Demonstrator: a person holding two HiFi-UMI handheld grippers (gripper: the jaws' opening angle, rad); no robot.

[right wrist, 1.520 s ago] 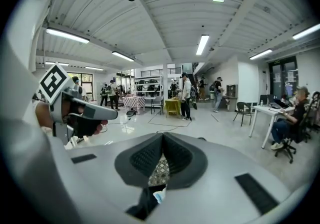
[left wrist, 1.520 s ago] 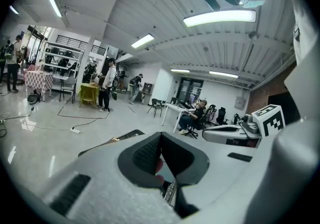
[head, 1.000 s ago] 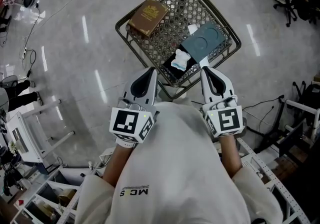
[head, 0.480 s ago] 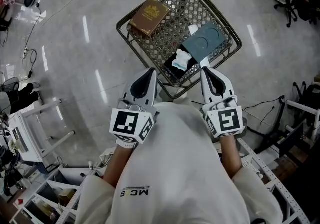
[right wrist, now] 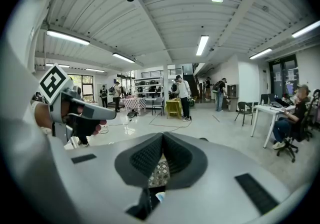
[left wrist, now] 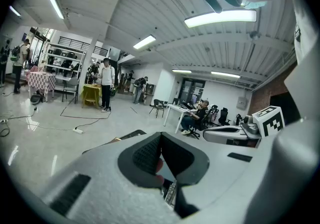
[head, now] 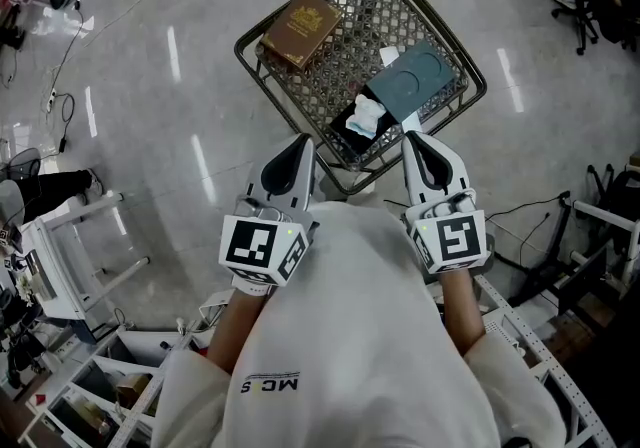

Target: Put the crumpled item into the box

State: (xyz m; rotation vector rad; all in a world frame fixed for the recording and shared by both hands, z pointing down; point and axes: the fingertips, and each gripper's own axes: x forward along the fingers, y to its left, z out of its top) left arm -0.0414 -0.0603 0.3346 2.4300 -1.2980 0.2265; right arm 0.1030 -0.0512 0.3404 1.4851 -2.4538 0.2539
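"Where was the crumpled item just then?"

"The crumpled item (head: 367,116) lay inside the open black box (head: 345,133), near the corner of the wire basket (head: 375,21) closest to you. The teal lid (head: 412,81) rested just beside it on the right. It lay where the task wanted it, though that moment couldn't say whether you put it there."

"And my tools?"

"You held the left gripper (head: 299,143) and the right gripper (head: 418,141) close to your chest, near the basket's closest corner. Each had its jaws pressed together on nothing."

"How was I to handle it well?"

"I judged that holding level, with both tips off the wire, suited that moment. The basket's near rim stood between your tips and the box, and the box walls sat close round the item. Any reach in would have needed to come from above rather than across. The brown book (head: 300,29) lay well apart at the far left corner, so the bare mesh between book and box was your open room."
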